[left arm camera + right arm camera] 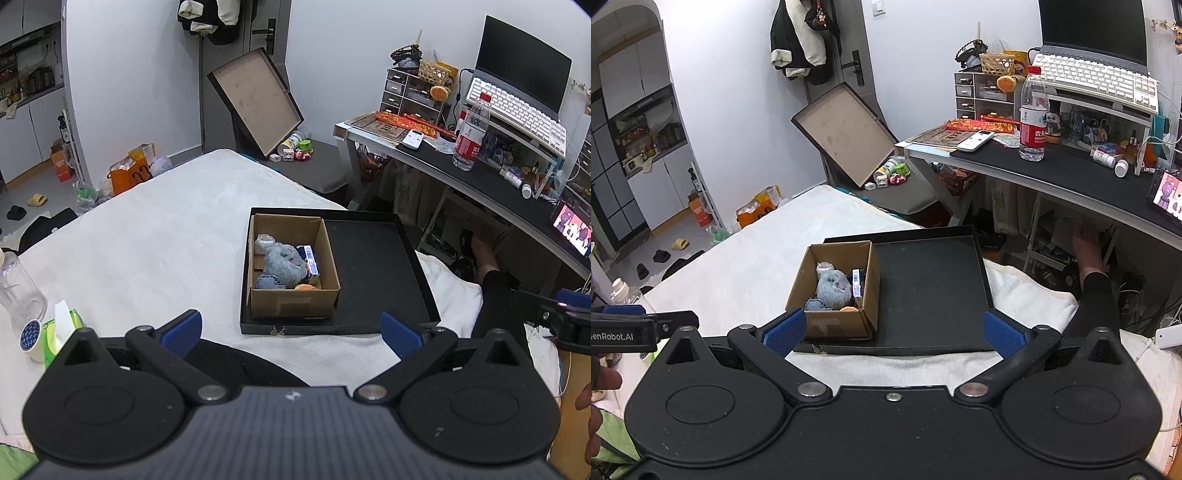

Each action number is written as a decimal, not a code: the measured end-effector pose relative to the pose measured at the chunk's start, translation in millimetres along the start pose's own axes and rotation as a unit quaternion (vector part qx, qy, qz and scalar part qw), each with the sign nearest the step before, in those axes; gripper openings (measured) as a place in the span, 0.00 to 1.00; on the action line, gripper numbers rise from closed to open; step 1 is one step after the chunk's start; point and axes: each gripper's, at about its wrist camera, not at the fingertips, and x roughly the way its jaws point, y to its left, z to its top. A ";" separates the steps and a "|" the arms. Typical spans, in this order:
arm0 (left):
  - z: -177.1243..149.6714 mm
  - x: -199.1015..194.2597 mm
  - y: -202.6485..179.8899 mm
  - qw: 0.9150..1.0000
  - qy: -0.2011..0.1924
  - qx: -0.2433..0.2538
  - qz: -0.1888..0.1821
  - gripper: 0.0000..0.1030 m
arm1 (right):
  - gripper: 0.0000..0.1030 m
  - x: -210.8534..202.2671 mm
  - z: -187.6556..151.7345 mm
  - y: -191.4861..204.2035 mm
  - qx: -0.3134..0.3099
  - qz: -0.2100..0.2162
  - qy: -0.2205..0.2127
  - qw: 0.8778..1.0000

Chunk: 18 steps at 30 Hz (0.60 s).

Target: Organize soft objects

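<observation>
Several soft items (282,266) half-hidden in cardboard box (295,305), indistinct

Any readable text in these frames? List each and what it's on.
"GenRobot.AI" (first letter cut off): side of left gripper.
"农夫": red label of water bottle; the rest is too small.
Blue-white carton in cardboard box: barcode only, print unreadable.
Desk clutter, phone screen: too blurred.
</observation>
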 end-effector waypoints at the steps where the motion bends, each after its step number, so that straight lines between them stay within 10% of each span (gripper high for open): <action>1: 0.4 -0.3 0.4 1.000 0.000 -0.001 -0.001 0.99 | 1.00 0.0 -0.2 -0.1 0.000 -0.001 0.000 1.000; 18: 4.0 -6.4 -0.7 1.000 0.003 0.005 -0.004 0.99 | 1.00 -6.3 -1.2 0.1 0.002 -0.001 0.000 1.000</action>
